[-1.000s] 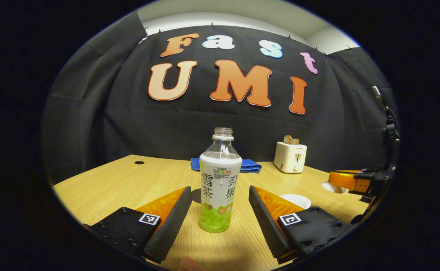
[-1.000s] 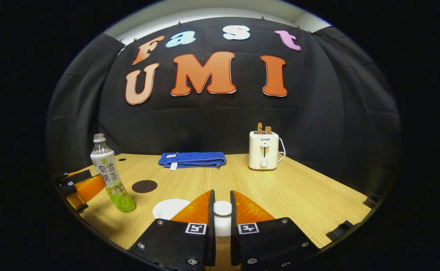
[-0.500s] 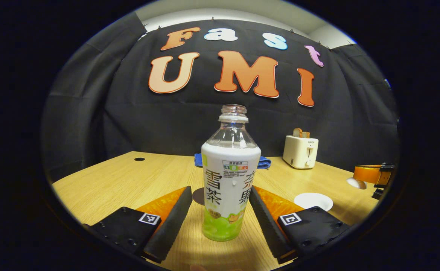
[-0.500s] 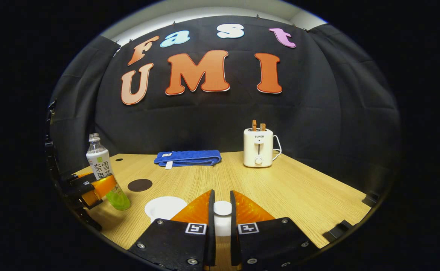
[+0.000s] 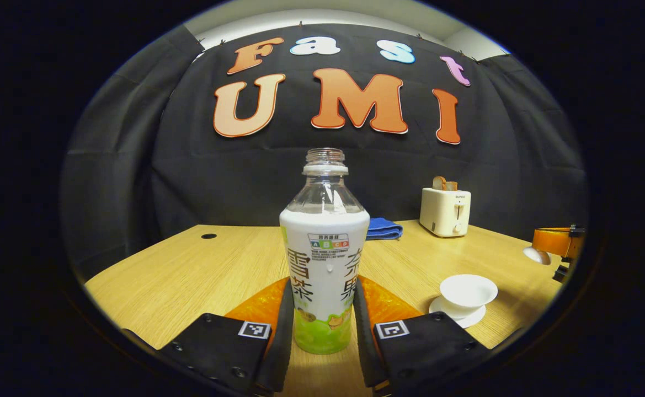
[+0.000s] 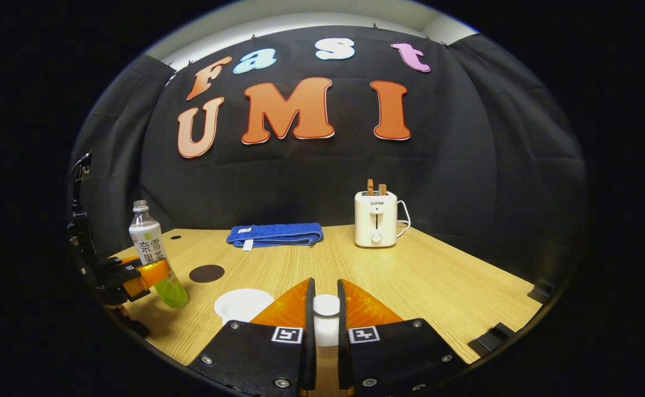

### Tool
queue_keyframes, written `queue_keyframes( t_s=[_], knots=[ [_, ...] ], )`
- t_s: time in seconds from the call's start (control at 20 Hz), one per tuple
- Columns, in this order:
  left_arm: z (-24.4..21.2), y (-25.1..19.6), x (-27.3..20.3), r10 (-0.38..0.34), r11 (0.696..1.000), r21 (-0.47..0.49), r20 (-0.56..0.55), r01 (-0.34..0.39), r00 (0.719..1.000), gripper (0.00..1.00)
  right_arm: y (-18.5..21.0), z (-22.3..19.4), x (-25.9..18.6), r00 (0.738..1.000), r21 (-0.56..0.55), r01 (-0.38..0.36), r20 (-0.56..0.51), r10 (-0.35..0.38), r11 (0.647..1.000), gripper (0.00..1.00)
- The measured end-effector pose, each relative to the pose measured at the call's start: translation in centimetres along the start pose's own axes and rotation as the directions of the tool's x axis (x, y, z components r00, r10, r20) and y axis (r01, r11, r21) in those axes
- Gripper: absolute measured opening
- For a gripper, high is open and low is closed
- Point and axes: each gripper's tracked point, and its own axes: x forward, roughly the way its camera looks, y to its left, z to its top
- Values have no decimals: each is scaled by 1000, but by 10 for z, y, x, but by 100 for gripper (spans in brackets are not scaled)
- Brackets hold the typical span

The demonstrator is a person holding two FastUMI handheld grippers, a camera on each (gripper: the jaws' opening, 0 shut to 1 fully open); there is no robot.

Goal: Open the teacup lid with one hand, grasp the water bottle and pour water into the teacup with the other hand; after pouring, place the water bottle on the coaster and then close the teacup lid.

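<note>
We have the left gripper (image 5: 322,325) clamped on the upright bottle (image 5: 325,259) left of the open cup (image 5: 468,290), our right gripper (image 6: 322,314) pinching the lid (image 6: 326,305) just right of the cup

1. Clear plastic water bottle (image 5: 324,259): glossy, smooth printed sleeve.
2. Light wooden table (image 6: 438,286): matt, fine grain.
3. White ceramic teacup (image 5: 468,290): glazed, shiny.
4. Blue folded towel (image 6: 276,234): soft cloth.
5. Cream plastic toaster (image 6: 376,219): smooth.
</note>
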Motion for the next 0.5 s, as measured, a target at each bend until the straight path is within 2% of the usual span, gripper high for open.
queue_keyframes(
  t_s=[0.2,0.3,0.5],
  knots=[
    [13,5,-3,-22,990,137,-23,25,1000,55,-6,-2,-3,1000,-4,10,-4,-10,1000,16],
    [23,6,-6,-30,972,232,-17,33,999,55,-8,-4,-5,1000,-6,14,-9,-14,1000,16],
    [31,2,-4,-40,879,475,-19,45,999,53,-15,-7,-7,1000,4,25,-16,-25,1000,16]
  ],
)
